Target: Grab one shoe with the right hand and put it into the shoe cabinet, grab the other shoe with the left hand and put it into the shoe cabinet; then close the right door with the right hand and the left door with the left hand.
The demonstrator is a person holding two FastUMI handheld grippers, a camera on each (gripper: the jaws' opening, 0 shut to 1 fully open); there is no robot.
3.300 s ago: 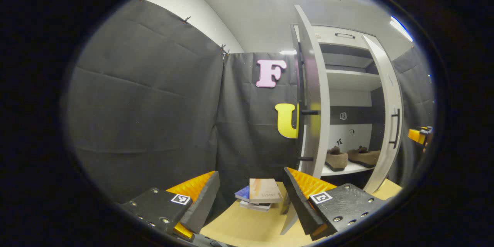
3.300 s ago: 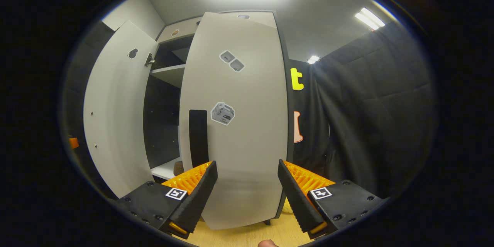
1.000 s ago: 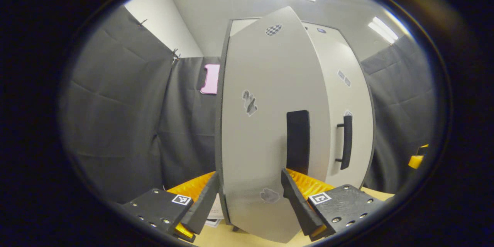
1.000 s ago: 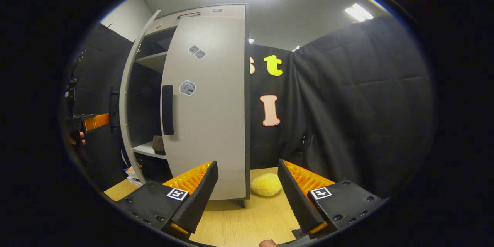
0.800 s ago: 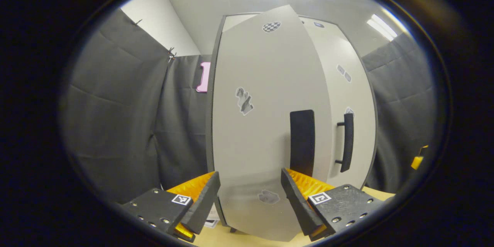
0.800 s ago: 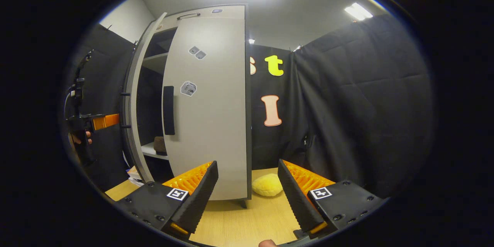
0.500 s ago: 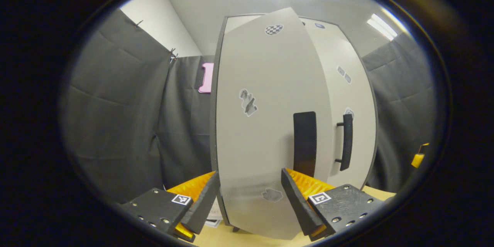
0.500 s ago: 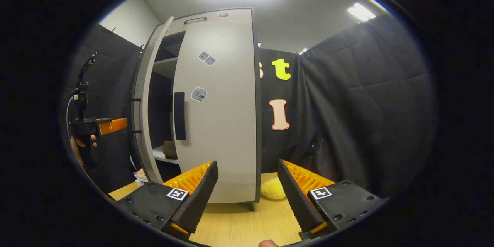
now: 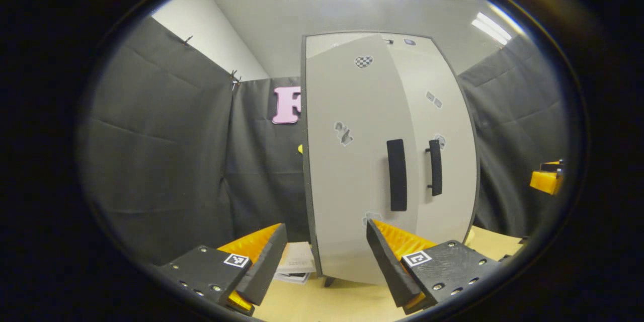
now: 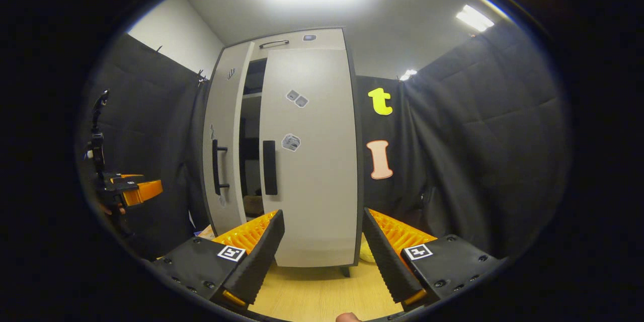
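We hold the left gripper (image 9: 326, 256) and right gripper (image 10: 322, 254) back from the shoe cabinet (image 10: 322, 40), both jaws apart and empty. The right door (image 10: 312, 161) lies flush; the left door (image 10: 224, 151) stands slightly ajar, a dark gap between their edges. A shoe (image 10: 253, 205) shows inside.

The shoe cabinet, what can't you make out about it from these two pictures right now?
- Shoes: left gripper view, the left door covers the inside; right gripper view, only a dim shape shows low in the gap.
- Shelves: right gripper view, the right door hides most.
- Stickers on both doors: too small to read.
- Cabinet feet: cut off by the left gripper and the right gripper.
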